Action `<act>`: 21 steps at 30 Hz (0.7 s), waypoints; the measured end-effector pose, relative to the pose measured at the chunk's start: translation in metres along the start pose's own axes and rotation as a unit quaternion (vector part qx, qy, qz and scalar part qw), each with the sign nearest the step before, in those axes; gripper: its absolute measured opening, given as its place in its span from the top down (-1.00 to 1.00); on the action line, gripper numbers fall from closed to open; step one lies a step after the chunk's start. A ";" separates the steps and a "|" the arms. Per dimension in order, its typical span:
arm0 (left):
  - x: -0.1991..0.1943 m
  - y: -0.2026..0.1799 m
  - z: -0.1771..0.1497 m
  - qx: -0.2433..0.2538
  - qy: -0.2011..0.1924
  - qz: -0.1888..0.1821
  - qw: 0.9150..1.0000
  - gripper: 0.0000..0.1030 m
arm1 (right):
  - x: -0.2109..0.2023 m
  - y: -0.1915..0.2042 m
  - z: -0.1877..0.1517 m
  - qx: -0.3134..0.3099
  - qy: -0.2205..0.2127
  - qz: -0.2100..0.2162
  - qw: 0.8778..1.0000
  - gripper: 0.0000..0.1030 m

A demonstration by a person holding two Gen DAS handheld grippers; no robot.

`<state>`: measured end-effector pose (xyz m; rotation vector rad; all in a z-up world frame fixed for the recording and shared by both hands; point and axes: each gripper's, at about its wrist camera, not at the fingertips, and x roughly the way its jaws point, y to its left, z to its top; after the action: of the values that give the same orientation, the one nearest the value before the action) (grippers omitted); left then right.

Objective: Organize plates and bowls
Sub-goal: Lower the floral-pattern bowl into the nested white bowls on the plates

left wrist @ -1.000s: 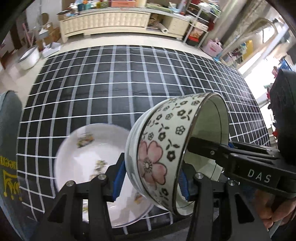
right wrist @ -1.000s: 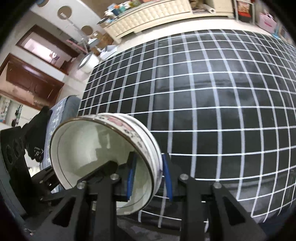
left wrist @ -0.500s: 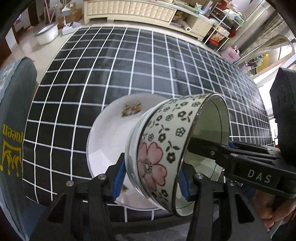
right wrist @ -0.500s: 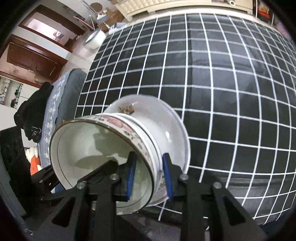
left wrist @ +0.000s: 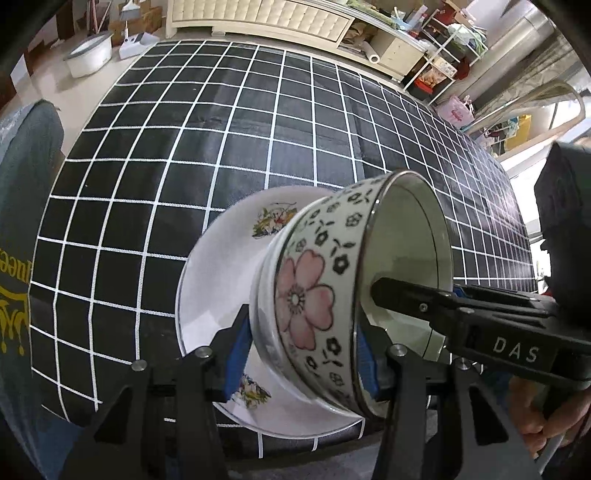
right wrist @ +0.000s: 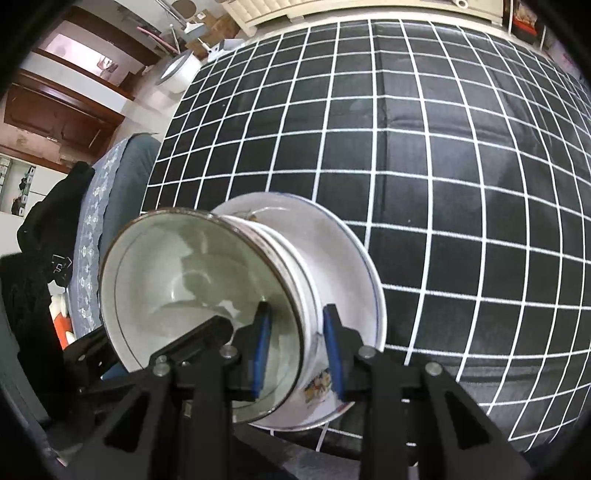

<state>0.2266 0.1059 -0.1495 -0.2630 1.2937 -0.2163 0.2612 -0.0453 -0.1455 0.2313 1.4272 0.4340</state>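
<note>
A bowl (left wrist: pixel 314 291) with a pink flower and black blossoms outside, white inside (right wrist: pixel 192 288), is held tipped on its side by both grippers. My left gripper (left wrist: pixel 301 354) is shut across its wall. My right gripper (right wrist: pixel 297 350) is shut on its rim, one finger inside. Under the bowl lies a white plate (left wrist: pixel 218 273) with small flower prints, near the table's front edge; it also shows in the right wrist view (right wrist: pixel 347 266). I cannot tell whether the bowl touches the plate.
The table has a black cloth with white grid lines (left wrist: pixel 229 122). A grey chair (right wrist: pixel 110 192) stands at the left edge. A white basin (left wrist: pixel 88 55) sits on the floor beyond. A cream cabinet (left wrist: pixel 266 18) and cluttered shelves line the far wall.
Both grippers have carried the bowl over the plate and lower; the plate now sits more directly beneath the bowl. The grips have not changed.
</note>
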 end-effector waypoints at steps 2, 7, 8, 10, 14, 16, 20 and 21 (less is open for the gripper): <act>0.001 0.004 0.003 -0.002 0.001 -0.007 1.000 0.06 | 0.001 0.000 0.000 -0.003 -0.003 0.003 1.000 0.38; -0.005 0.006 0.006 0.007 -0.015 0.005 1.000 0.08 | -0.009 0.004 -0.002 -0.027 -0.031 -0.031 0.999 0.37; -0.010 0.005 0.006 0.015 -0.027 0.017 0.999 0.08 | -0.012 0.005 -0.001 -0.032 -0.041 -0.040 0.998 0.37; -0.017 0.005 0.009 0.024 -0.039 0.021 0.999 0.08 | -0.015 0.008 0.000 -0.037 -0.055 -0.048 0.997 0.37; -0.019 0.007 0.013 0.027 -0.045 0.026 0.998 0.08 | -0.014 0.013 -0.001 -0.058 -0.063 -0.070 0.994 0.26; -0.019 0.006 0.011 0.037 -0.053 0.040 0.997 0.08 | -0.015 0.016 -0.004 -0.071 -0.075 -0.092 0.990 0.10; -0.014 0.009 0.007 0.028 -0.044 0.038 0.998 0.07 | -0.013 0.009 -0.003 -0.062 -0.081 -0.094 0.990 -0.16; -0.014 0.012 0.007 0.021 -0.041 0.031 0.998 0.07 | -0.013 0.007 -0.004 -0.057 -0.081 -0.090 0.991 -0.16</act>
<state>0.2300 0.1217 -0.1388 -0.1947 1.2138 -0.1779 0.2556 -0.0454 -0.1313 0.0433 1.2479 0.3399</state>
